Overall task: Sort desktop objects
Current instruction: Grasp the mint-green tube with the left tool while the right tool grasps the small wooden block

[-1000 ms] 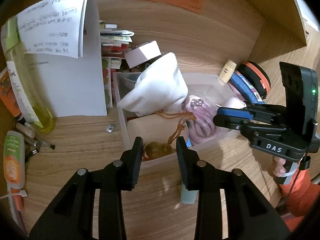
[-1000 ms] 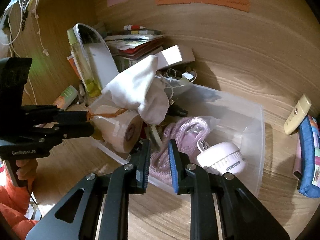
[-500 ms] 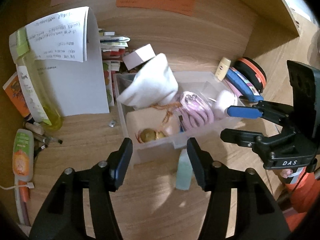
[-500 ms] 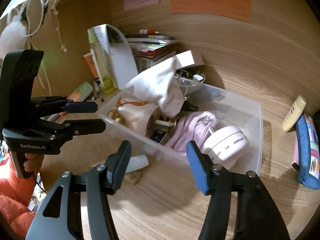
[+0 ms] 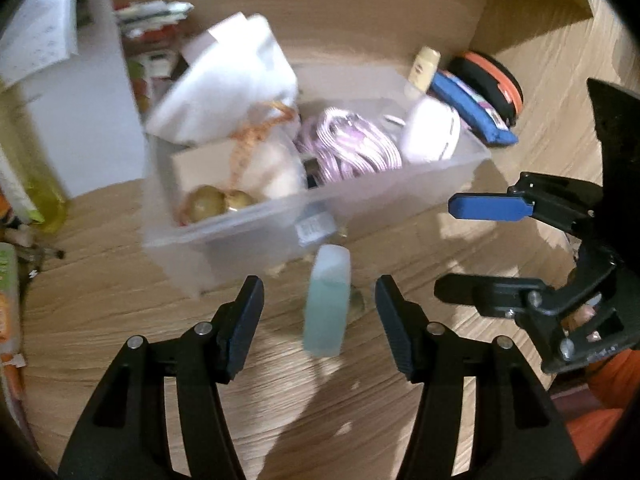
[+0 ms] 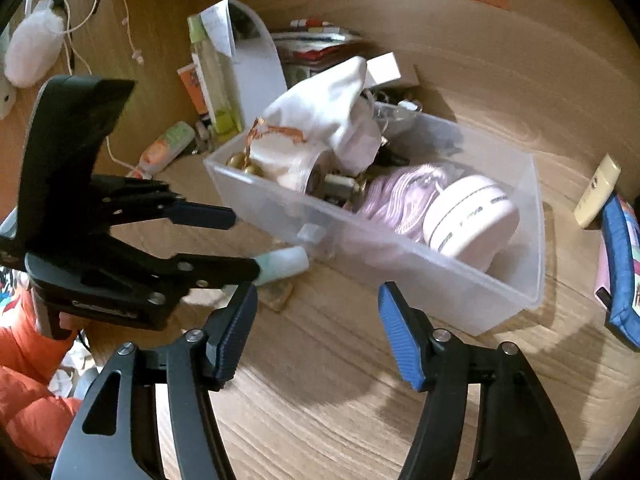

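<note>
A clear plastic bin [image 5: 240, 236] [image 6: 532, 248] on the wooden desk holds a white cloth bag [image 5: 232, 84] [image 6: 320, 112], gold bells [image 5: 204, 202], a pink cord [image 5: 348, 148] [image 6: 404, 196] and a pale round case [image 5: 430, 132] [image 6: 472, 216]. A pale green bottle [image 5: 326, 300] [image 6: 282, 266] lies on the desk in front of the bin. My left gripper [image 5: 320, 320] is open and empty, with the bottle lying between its fingers. My right gripper [image 6: 314, 336] is open and empty, in front of the bin.
A yellow bottle [image 6: 210, 76], white folder [image 6: 256, 64], orange tube [image 6: 168, 146] and stacked papers [image 6: 320, 44] crowd the back left. A cream tube [image 6: 598, 190] and blue pouch [image 6: 620, 264] lie at the right. A small brown scrap [image 6: 278, 296] lies near the bottle.
Both grippers have opened wide and pulled back from the bin. The pale green bottle now lies in the open on the desk in front of the bin.
</note>
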Available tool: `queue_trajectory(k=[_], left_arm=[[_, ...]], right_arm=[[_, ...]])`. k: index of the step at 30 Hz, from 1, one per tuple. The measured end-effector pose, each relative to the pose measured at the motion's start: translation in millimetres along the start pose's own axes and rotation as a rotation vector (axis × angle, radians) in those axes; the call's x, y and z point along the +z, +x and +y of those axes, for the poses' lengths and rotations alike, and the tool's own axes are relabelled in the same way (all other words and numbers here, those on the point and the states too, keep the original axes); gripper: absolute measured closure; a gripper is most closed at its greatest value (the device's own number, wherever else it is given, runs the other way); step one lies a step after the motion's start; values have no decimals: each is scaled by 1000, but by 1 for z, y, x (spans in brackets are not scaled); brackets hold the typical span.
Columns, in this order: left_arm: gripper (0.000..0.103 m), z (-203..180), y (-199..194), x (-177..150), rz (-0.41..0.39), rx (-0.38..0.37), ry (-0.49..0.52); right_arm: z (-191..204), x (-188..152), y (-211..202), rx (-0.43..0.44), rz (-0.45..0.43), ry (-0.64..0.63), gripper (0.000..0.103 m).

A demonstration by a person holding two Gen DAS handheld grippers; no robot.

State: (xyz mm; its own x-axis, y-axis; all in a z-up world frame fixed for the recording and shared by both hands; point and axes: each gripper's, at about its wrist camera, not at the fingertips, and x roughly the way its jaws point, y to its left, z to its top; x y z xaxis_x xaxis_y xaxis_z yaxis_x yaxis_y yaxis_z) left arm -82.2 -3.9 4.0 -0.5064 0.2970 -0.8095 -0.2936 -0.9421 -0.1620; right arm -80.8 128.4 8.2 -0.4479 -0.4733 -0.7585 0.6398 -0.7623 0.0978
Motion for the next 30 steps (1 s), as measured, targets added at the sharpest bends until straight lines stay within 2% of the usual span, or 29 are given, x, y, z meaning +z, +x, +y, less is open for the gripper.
queue_trajectory(k=[7, 8, 12, 14, 16, 23, 30], left_arm=[[47, -3, 27, 6, 70, 7, 8], [52, -1, 32, 8, 85, -1, -4], [60, 5, 37, 12, 90, -56, -50], [76, 5, 37, 11, 84, -39, -52], [79, 5, 36, 10, 82, -45, -52], [79, 14, 12, 3, 16, -37, -67], [82, 32, -25, -8, -79, -19, -116]], right_arm=[[-3, -13, 6, 34, 29, 22, 43], [-3, -14, 7, 47, 43, 22, 40], [1, -20, 12, 47, 75, 3, 36], [4, -24, 15, 56, 86, -2, 36], [9, -24, 19, 57, 98, -13, 36], [26, -17, 37, 109, 128, -15, 36], [46, -8, 55, 88, 147, -43, 36]])
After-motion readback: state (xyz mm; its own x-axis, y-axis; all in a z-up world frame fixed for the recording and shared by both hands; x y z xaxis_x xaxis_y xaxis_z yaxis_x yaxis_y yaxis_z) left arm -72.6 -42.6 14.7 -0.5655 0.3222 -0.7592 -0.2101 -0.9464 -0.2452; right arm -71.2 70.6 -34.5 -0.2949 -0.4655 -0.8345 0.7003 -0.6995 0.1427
